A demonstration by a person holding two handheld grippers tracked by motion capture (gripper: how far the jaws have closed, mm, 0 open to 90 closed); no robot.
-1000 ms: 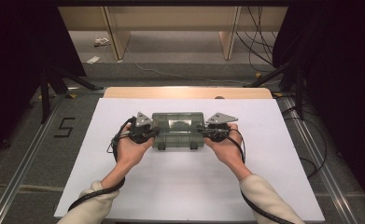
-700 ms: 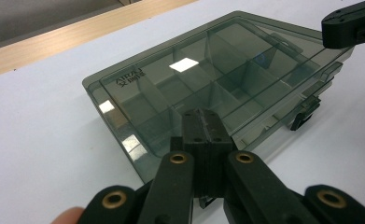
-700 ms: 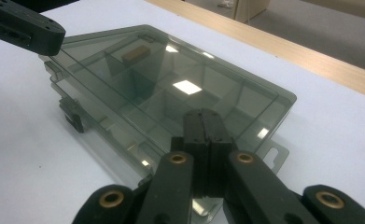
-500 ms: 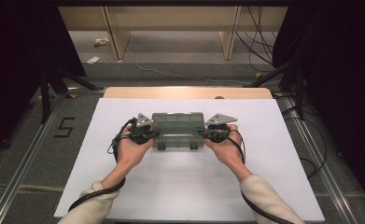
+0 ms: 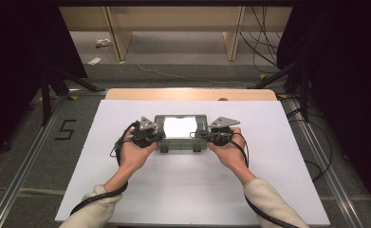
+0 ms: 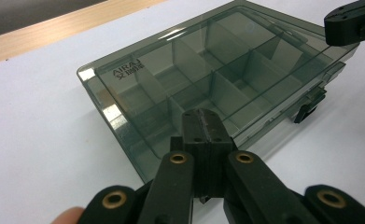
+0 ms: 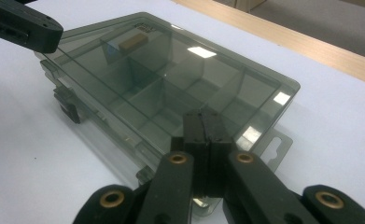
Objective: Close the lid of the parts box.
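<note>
At frame centre on the white tabletop [image 5: 268, 190] lies the box [image 5: 180, 134]. Left tool [image 5: 155, 137] and right tool [image 5: 206, 137] flank it, each pressed together against its ends.

My high view blows out the compartment box [image 5: 180, 134] lid to white glare, embossed lid lettering [image 6: 128, 71] too small to read (beyond "AIRAJ"), small tan item [image 7: 133, 41] inside unidentifiable, both sleeves cut off at bottom edge.
</note>
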